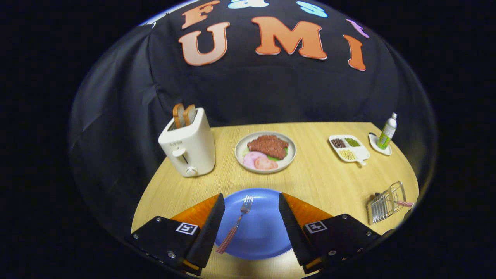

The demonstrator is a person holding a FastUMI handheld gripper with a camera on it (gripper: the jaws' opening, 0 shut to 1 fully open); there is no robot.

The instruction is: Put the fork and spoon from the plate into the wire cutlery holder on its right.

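While the tongs (251,217) are held spread wide with nothing pinched, the fork (236,224) is found lying right in the gap between the two fingers, flat on the blue plate (263,240) at the near edge of the worktop (321,174). Its long axis is seen running from the tines, farthest from the tongs, back to the checked handle, which is tipped a bit toward the left finger and pokes over the plate's near rim. The wire cutlery holder (385,203) is parked at the right edge of the worktop, well apart from the plate, with a pinkish handle already sticking out of it, probably the spoon, though that can't be confirmed. So the fork looks like what's left, and a short drop straight down should be all that's needed.
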